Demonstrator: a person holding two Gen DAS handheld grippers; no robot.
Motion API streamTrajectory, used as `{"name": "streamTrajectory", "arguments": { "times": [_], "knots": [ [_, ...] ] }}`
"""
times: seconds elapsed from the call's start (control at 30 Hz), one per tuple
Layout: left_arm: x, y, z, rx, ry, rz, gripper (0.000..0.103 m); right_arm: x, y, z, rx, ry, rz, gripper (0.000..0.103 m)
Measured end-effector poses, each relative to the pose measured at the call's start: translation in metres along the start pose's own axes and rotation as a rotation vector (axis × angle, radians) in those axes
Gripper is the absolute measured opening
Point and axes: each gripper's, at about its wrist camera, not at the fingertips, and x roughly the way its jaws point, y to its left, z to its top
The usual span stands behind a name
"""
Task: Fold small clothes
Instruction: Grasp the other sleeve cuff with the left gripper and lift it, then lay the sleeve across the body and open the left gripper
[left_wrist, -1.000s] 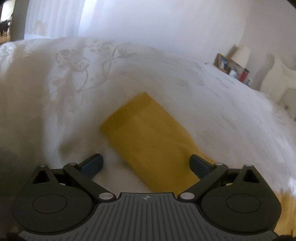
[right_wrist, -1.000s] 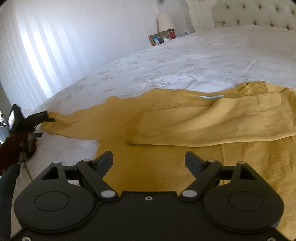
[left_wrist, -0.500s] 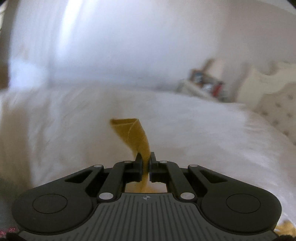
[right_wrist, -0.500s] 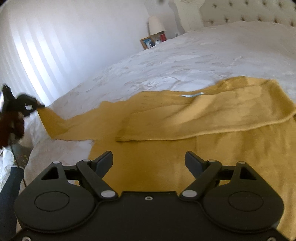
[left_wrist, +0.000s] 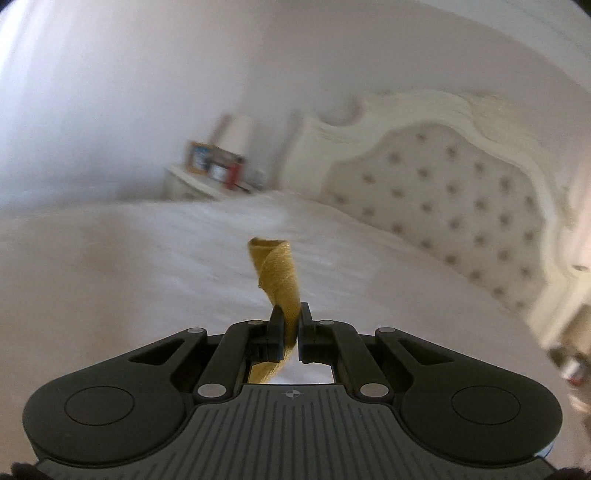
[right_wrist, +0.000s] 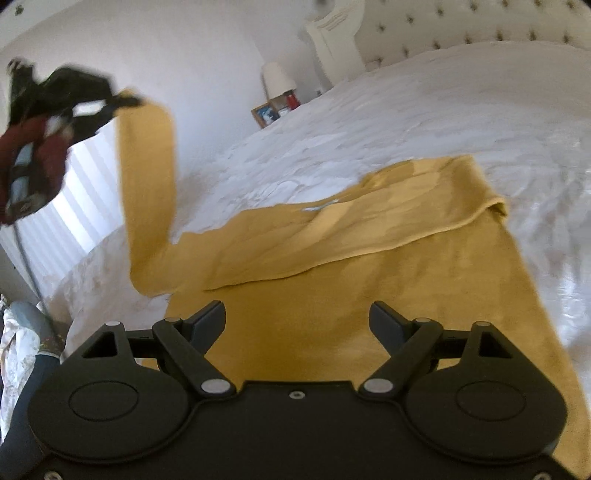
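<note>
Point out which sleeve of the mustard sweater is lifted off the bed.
The sleeve pinched in the left gripper, hanging in the air; the other sleeve lies folded across the mustard-yellow knit sweater.

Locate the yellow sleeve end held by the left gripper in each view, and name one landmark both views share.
Left wrist view: the sleeve end rises twisted from the shut left gripper, centre of the picture, below the middle.
Right wrist view: the same sleeve hangs lifted at upper left, pinched at its top; the right gripper is open over the sweater body.
Shared landmark: the framed photo on the nightstand.
</note>
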Motion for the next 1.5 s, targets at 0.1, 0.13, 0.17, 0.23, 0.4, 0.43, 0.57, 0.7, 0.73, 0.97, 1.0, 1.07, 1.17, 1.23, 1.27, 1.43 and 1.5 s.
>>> {"name": "streamTrajectory", "arguments": {
  "times": [0.1, 0.13, 0.17, 0.23, 0.4, 0.43, 0.57, 0.7, 0.73, 0.97, 1.0, 1.07, 1.17, 1.23, 1.27, 1.43, 1.5],
  "knots": [
    [0.04, -0.035, -0.029, -0.02, 0.058, -0.053, 0.006, -0.011, -0.014, -0.002, 0.019, -0.004, -0.01, 0.086],
    [0.052, -0.05, -0.043, -0.017, 0.081, -0.07, 0.006, -0.014, -0.018, -0.002, 0.025, -0.005, -0.016, 0.086],
    [0.064, -0.058, -0.056, -0.013, 0.102, -0.085, 0.006, -0.017, -0.022, -0.003, 0.031, -0.008, -0.023, 0.086],
    [0.082, -0.07, -0.076, 0.002, 0.132, -0.108, 0.008, -0.021, -0.031, -0.004, 0.052, -0.008, -0.035, 0.086],
    [0.091, -0.089, -0.111, 0.097, 0.227, -0.214, 0.039, -0.024, -0.048, -0.006, 0.08, 0.016, -0.07, 0.086],
    [0.085, -0.087, -0.114, 0.11, 0.223, -0.239, 0.041, -0.024, -0.049, -0.006, 0.075, 0.019, -0.076, 0.086],
    [0.053, -0.069, -0.118, 0.24, 0.15, -0.25, 0.05, -0.02, -0.056, 0.001, 0.05, 0.029, -0.094, 0.086],
    [0.026, -0.025, -0.128, 0.356, 0.105, -0.116, 0.057, -0.007, -0.066, 0.018, 0.03, 0.015, -0.102, 0.086],
    [0.022, -0.009, -0.133, 0.371, 0.115, -0.066, 0.057, -0.003, -0.068, 0.024, 0.024, 0.008, -0.099, 0.086],
    [0.003, 0.1, -0.19, 0.277, 0.298, 0.202, 0.057, 0.052, -0.078, 0.073, -0.047, -0.018, -0.085, 0.086],
    [0.004, 0.111, -0.194, 0.244, 0.314, 0.218, 0.056, 0.063, -0.08, 0.078, -0.051, -0.009, -0.092, 0.086],
    [-0.007, 0.128, -0.206, 0.203, 0.262, 0.186, 0.057, 0.086, -0.086, 0.086, -0.053, 0.009, -0.111, 0.086],
    [-0.008, 0.123, -0.215, 0.23, 0.202, 0.17, 0.064, 0.11, -0.095, 0.093, -0.055, 0.033, -0.161, 0.085],
    [-0.003, 0.114, -0.219, 0.254, 0.19, 0.171, 0.071, 0.121, -0.1, 0.096, -0.034, 0.04, -0.176, 0.085],
    [-0.002, 0.111, -0.219, 0.273, 0.194, 0.183, 0.072, 0.126, -0.103, 0.097, -0.019, 0.045, -0.178, 0.085],
    [0.0, 0.105, -0.224, 0.295, 0.196, 0.198, 0.074, 0.148, -0.107, 0.098, 0.004, 0.092, -0.214, 0.062],
    [0.003, 0.105, -0.224, 0.287, 0.195, 0.194, 0.074, 0.15, -0.101, 0.098, -0.019, 0.11, -0.228, 0.027]
  ]
}}
